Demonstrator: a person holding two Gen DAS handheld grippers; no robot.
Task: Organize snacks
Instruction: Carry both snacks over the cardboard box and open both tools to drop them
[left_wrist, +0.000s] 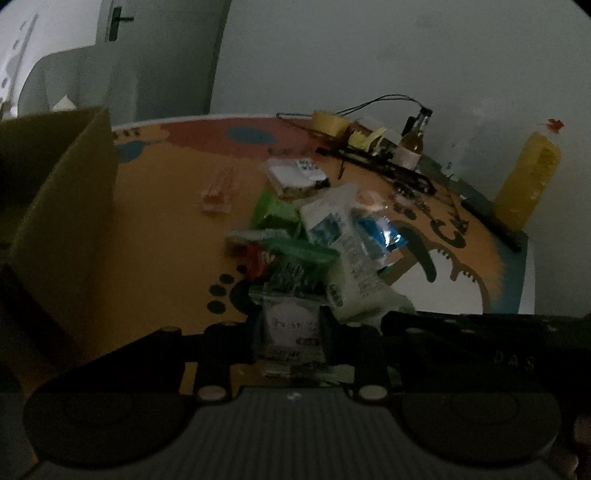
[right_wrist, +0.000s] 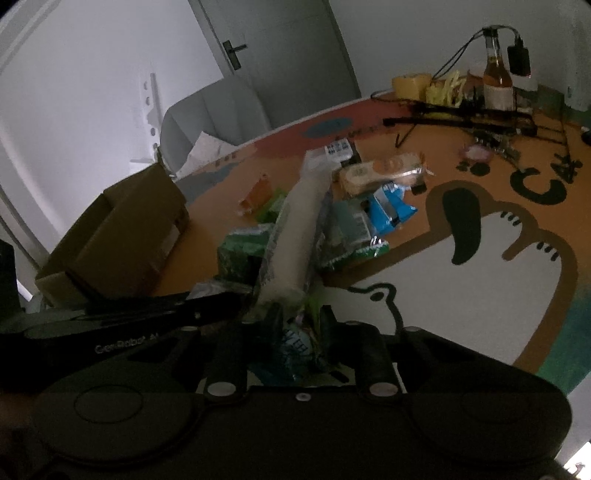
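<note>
In the left wrist view, our left gripper (left_wrist: 290, 332) has its jaws pinching a small white packet (left_wrist: 290, 328) at the snack pile's near edge, likely bound for the cardboard box (left_wrist: 62, 192) on the desk (left_wrist: 166, 221). In the right wrist view, our right gripper (right_wrist: 301, 332) has its jaws pressed on the end of a long pale packet (right_wrist: 295, 240), which sticks up above the pile.

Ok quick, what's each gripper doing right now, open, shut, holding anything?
Left gripper: shut on a white snack packet.
Right gripper: shut on the end of a long pale snack pack.

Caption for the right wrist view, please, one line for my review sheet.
Right claw shut on the end of a long pale snack packet above the snack pile, cardboard box at left.
</note>
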